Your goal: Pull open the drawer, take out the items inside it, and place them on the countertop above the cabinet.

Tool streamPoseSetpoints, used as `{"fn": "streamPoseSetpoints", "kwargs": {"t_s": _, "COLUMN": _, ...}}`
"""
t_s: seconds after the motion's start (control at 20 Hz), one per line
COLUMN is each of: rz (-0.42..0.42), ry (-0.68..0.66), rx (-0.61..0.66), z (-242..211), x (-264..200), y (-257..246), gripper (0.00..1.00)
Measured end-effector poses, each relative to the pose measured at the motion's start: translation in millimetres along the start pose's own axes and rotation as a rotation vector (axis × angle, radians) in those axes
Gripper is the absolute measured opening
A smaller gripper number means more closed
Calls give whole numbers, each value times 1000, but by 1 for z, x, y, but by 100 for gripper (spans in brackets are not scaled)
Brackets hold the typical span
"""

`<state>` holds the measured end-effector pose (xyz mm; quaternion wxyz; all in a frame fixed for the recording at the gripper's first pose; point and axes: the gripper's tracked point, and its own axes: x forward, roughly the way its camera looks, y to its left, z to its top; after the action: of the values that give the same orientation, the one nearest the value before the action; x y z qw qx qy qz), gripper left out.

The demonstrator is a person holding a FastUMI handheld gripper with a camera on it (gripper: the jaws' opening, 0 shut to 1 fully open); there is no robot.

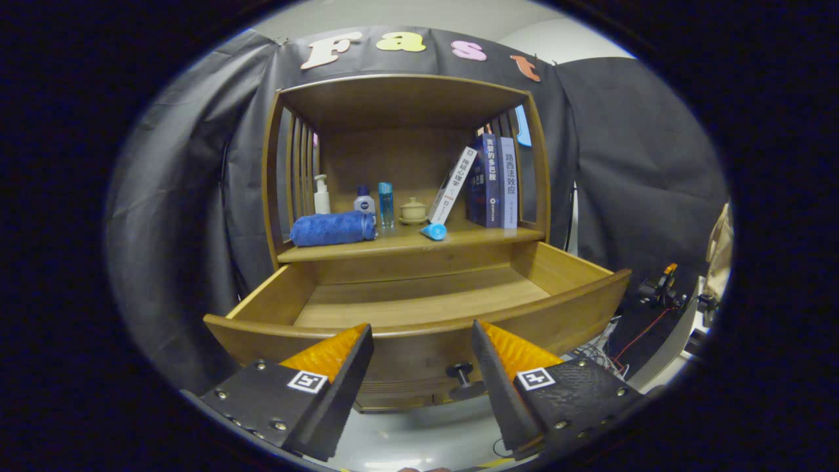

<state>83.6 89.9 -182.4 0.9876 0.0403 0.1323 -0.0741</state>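
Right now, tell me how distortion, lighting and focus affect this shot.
Gripper view: fisheye bows the open drawer front and cabinet top; the shelf interior is dim, the blue towel and books readable; the open gripper sits close, slightly soft, jaws apart.

Beyond the spread, empty tongs [423, 337], the wooden worktop [459, 237] above the pulled-out drawer [419, 301] carries a rolled blue towel [332, 228], three bottles [364, 200] behind it, a small lidded pot [413, 210], a blue cone-shaped item [434, 231], and three books [488, 182], one leaning.
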Motion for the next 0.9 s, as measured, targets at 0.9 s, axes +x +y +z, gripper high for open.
{"fn": "streamPoseSetpoints", "kwargs": {"t_s": 0.9, "rz": 154, "ry": 20, "rx": 69, "z": -33, "x": 15, "y": -2, "gripper": 95}}
